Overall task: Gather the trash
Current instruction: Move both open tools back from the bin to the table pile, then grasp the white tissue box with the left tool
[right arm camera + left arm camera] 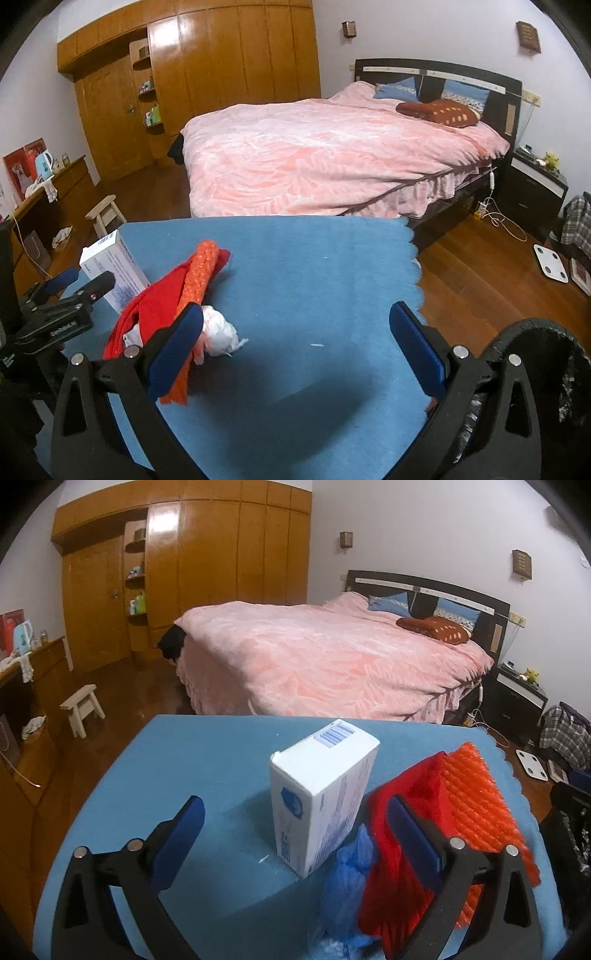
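A: Where does the trash sit right now?

B: All on the blue cloth-covered table point(314, 258). In the left wrist view a white cardboard box with blue print point(321, 797) stands upright, dead ahead at twelve o'clock. At about three o'clock of it lies a red bag or wrapper point(406, 812), with a sheet of orange bubble wrap point(476, 797) against its far side. A crumpled blue plastic piece point(347, 878) lies at the box's five o'clock, touching the red bag.

A: And the grippers?

B: The left gripper point(295, 834) has its fingers spread wide, the box between them, nothing clamped. The right gripper point(295, 350) is spread too and empty; a crumpled white wad point(218, 338) sits just beside its left finger, at ten o'clock.

A: So which step is this?

B: I'd judge the reach before a pick; nothing is held yet. A black round bin point(535, 387) shows at the right view's four o'clock, presumably the destination.

A: Next move?

B: Probably easing the left fingers forward around the box's narrow faces, then closing squarely so it doesn't tip.
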{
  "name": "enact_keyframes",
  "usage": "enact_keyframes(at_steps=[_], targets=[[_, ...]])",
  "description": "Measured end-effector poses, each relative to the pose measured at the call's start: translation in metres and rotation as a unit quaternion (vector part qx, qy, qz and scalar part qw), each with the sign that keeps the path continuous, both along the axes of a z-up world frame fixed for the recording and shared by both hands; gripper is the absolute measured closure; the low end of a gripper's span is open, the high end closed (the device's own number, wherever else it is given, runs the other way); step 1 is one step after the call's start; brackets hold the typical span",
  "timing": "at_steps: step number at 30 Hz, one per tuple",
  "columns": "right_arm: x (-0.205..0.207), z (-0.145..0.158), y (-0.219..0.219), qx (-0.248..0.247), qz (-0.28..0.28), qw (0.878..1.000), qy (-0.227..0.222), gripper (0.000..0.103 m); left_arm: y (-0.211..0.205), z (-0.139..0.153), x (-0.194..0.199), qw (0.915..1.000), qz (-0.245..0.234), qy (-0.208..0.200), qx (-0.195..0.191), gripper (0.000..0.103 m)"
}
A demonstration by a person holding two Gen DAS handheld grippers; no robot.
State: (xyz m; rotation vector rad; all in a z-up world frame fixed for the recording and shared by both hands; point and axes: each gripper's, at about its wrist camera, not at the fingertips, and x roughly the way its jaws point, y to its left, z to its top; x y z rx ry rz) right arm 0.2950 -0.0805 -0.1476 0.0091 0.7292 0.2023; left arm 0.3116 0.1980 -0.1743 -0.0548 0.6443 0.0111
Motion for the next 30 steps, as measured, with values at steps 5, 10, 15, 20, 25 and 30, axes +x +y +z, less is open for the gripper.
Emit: enact_keyframes(at_steps=[5, 10, 15, 20, 25, 30], targets=[[0.008, -0.007, 0.01, -0.006, 0.006, 1.0, 0.009, 0.005, 0.003, -0.01, 0.017, 0.9996, -0.016, 0.017, -0.016, 0.015], [0.007, -0.01, 0.011, -0.006, 0.006, 1.0, 0.014, 0.005, -0.002, -0.014, 0.022, 0.9982, -0.032, 0.029, -0.042, 0.045], [0.004, -0.009, 0.01, -0.004, 0.007, 1.0, 0.014, 0.005, -0.006, -0.015, 0.017, 0.9981, -0.03, 0.024, -0.047, 0.047], [0.001, -0.005, 0.014, -0.003, 0.014, 1.0, 0.009, 0.005, -0.004, -0.003, 0.003, 0.9989, -0.015, 0.01, -0.043, 0.047], [-0.004, -0.005, 0.024, 0.0, 0.023, 1.0, 0.005, 0.005, 0.005, 0.01, -0.015, 0.9995, 0.007, -0.001, -0.03, 0.047], [-0.009, -0.004, 0.039, 0.001, 0.036, 0.999, -0.001, 0.005, 0.019, 0.014, -0.036, 0.9993, 0.025, -0.001, -0.026, 0.047]])
